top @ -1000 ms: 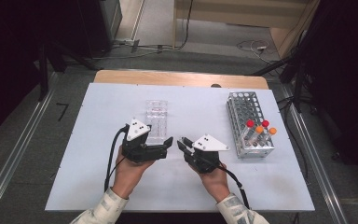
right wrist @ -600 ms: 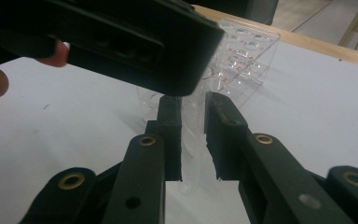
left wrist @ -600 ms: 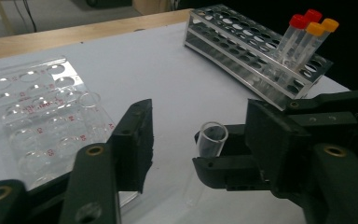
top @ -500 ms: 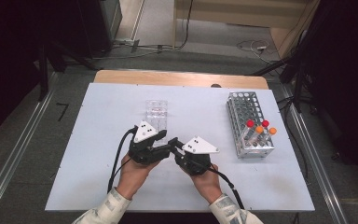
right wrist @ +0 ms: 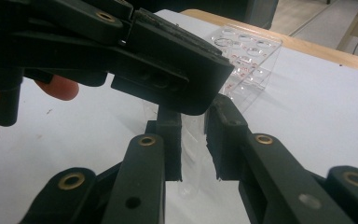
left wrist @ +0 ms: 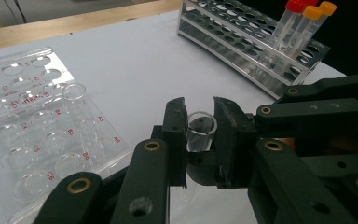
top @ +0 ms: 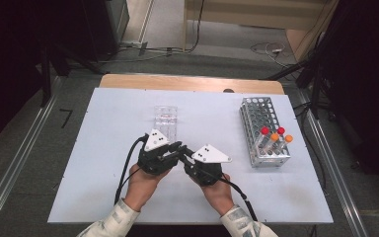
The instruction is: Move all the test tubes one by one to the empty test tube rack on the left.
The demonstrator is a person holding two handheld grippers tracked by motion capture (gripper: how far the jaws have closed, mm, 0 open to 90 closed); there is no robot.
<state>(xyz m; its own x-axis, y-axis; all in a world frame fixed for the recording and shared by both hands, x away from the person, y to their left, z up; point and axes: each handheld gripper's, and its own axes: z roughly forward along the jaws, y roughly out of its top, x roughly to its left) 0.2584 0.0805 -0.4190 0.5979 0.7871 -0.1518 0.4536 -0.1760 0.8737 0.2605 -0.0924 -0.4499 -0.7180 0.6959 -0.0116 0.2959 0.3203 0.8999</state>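
Observation:
Both grippers meet at the middle of the white table (top: 94, 163), tips together. A clear open-mouthed tube (left wrist: 200, 133) stands between the left gripper's (left wrist: 199, 126) pads, which press on its sides; these jaws have just been closing onto it. In the right gripper view the same clear tube (right wrist: 193, 149) runs down between the right gripper's (right wrist: 193, 135) pads, which are shut on it lower down. One of the left gripper's fingers (right wrist: 168, 60) crosses just above. From the high view the left gripper (top: 180, 146) points right and the right gripper (top: 183, 150) points up and left.
A metal tube rack (top: 256, 118) stands at the right, with three capped tubes (top: 275, 136), red and orange, at its near end. A clear plastic well tray (top: 165, 121) lies just beyond the grippers. A wooden strip (top: 187, 83) edges the table's far side.
The two hands have drawn together so that the tips meet. The left gripper's jaws, wide apart before, have closed on the clear tube that the right gripper holds.

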